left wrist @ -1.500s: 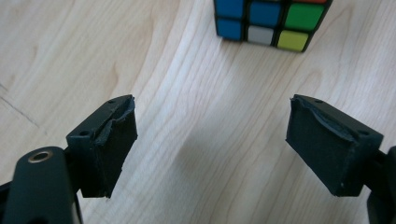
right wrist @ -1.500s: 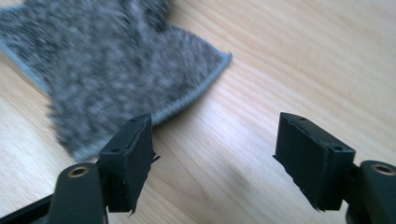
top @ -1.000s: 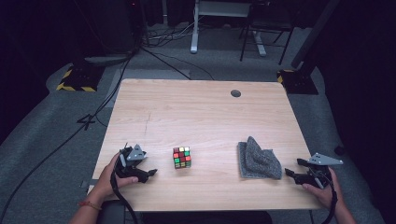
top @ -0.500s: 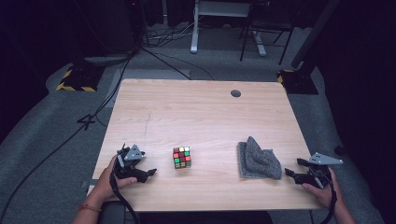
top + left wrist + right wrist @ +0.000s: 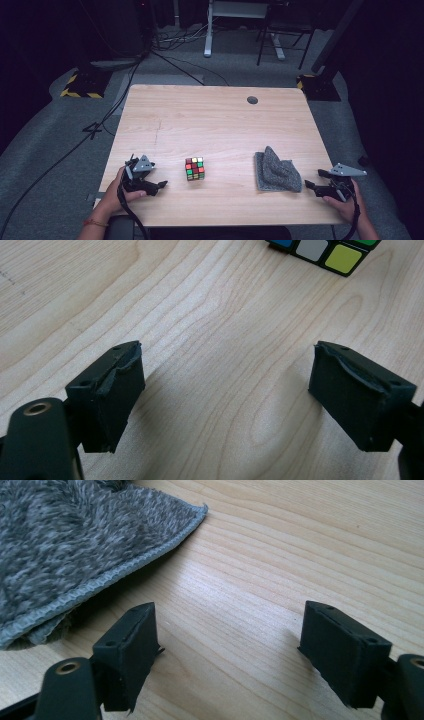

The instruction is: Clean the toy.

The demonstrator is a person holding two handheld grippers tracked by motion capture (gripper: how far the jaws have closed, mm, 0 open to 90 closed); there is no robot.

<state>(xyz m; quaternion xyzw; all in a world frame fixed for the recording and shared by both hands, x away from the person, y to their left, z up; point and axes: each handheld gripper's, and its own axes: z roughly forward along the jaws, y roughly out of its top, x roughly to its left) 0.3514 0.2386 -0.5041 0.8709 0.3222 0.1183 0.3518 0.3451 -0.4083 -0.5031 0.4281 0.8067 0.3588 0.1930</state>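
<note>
On the pale wood-grain counter (image 5: 215, 125), with its rounded corners and a small dark round grommet (image 5: 252, 100) near the far edge, two things lie toward the near side. Left of centre sits a puzzle cube (image 5: 194, 168), hard and glossy, black-edged with small coloured squares; from the left gripper view its lower corner is cut off by the top of the frame, showing blue, white, yellow and green tiles. Right of centre lies a grey cloth (image 5: 276, 171), fuzzy and mottled, bunched into a soft peak, with a stitched hem that runs along its edge in the right gripper view.

Just left of the cube, apart from it, the left gripper (image 5: 227, 400) rests low over the counter, its blocky black jaws apart with bare wood between them; the rubbery pads (image 5: 120, 390) look worn and peeling at the rim. Near the cloth's right edge, the right gripper (image 5: 227, 650) also has its jaws standing apart over bare wood, the cloth close by one jaw but not between them. Beyond the counter the grey floor goes dark, and chair legs and cables are hard to make out.
</note>
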